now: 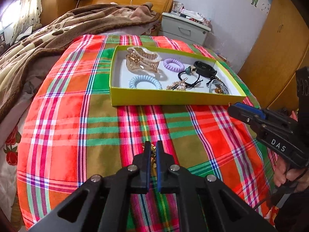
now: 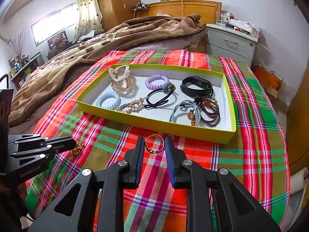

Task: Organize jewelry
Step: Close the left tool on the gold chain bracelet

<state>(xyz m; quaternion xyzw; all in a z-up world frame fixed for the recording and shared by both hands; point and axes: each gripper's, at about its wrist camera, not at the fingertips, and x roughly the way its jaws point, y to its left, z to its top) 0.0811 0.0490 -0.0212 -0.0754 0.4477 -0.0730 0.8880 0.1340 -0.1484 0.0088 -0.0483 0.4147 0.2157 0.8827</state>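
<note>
a: the left claw [image 1: 153,150] is pinched nearly shut on a small gold beaded trinket [image 2: 77,147] on the plaid cloth [image 1: 77,116] over the bed.
b: only the right wrist view shows a thin gold ring [image 2: 154,143] lying flat between the right claw [image 2: 154,145]'s half-open jaws; whether they touch it, i cannot tell. it lies near the yellow-green cardboard tray [image 2: 154,124].

Left gripper [image 1: 153,150] angled down toward bed, jaws nearly together, pinching small gold piece [image 1: 153,154] between blue pads. Right gripper [image 2: 154,145] also tilted down, jaws partly apart, fingertips flanking gold ring [image 2: 154,144], pads not seen pressing it. Bare hand [image 1: 289,174] wrapped round right gripper's handle at lower right of left wrist view
</note>
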